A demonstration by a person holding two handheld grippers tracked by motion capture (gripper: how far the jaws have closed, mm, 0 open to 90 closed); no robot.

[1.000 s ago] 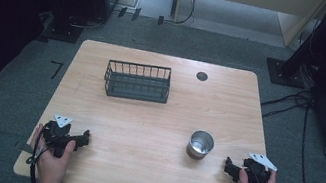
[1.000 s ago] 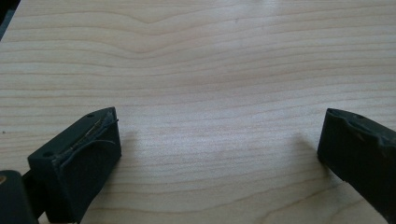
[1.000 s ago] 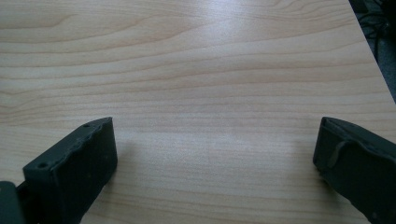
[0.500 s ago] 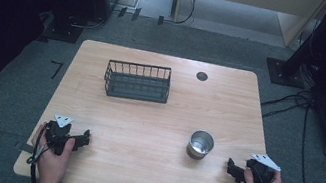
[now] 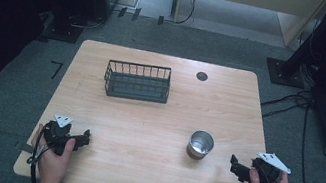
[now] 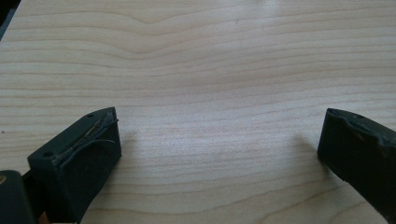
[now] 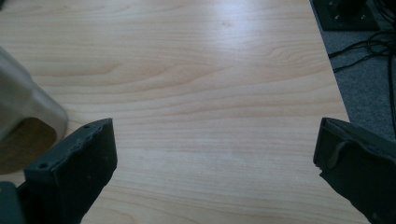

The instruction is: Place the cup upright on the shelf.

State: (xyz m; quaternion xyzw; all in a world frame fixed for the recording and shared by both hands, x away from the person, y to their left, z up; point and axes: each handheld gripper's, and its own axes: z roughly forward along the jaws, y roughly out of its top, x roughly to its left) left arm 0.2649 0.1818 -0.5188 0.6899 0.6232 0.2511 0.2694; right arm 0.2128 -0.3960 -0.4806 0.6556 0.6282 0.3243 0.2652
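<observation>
The right gripper [image 5: 237, 166] rests on the table [image 5: 143, 134] near the metal cup [image 5: 201, 144], jaws wide apart and holding nothing. The left gripper [image 5: 83, 138] sits well apart, jaws spread too.

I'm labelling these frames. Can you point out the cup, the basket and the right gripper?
cup [image 5: 201, 142], high view, on its rim.
basket [image 5: 136, 88], high view, on its front wall.
right gripper [image 5: 235, 166], high view, between its fingers.
</observation>
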